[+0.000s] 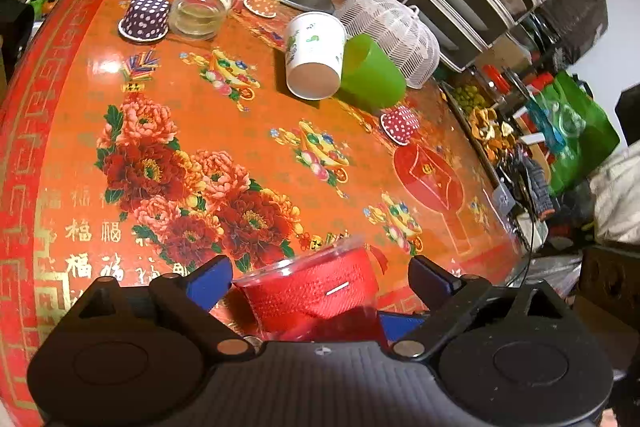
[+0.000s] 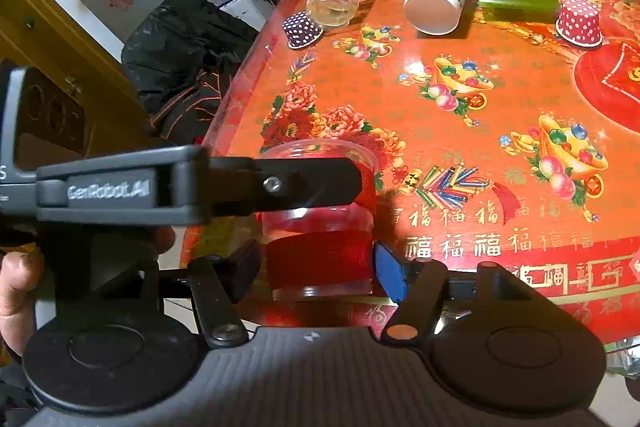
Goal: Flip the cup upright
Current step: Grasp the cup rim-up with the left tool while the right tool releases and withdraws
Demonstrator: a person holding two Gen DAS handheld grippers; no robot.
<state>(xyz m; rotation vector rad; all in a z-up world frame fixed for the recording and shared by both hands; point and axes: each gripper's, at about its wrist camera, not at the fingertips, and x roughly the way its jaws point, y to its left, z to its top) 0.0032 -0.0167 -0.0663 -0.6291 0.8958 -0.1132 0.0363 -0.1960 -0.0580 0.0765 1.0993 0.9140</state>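
From your left wrist camera, the clear plastic cup with a red woven sleeve (image 1: 316,299) sits low between the fingers of your left gripper (image 1: 320,279), rim toward the far side and tilted. The blue pads (image 1: 208,281) stand a little off its walls on both sides, so this gripper reads as released rather than clamped, though the cup's lower half is hidden behind the gripper body and a touch there cannot be ruled out. Beyond it on the orange floral round table (image 1: 280,163) lie a white paper cup (image 1: 316,55) on its side, touching a green plastic cup (image 1: 372,73), also tipped over. From your right wrist camera, the same sleeved cup (image 2: 320,219) stands mouth up near the table's near edge, with your left gripper's black finger crossing its upper wall. Your right gripper (image 2: 320,271) straddles the base: the blue pad (image 2: 390,277) lies just beside the right wall, the dark finger just beside the left, and whether they pinch is not something these views settle. Expect this cup to be light, thin-walled and easily crushed, its bare plastic slick; take it across the fabric sleeve at mid-height, where the grip is best, and squeeze gently.
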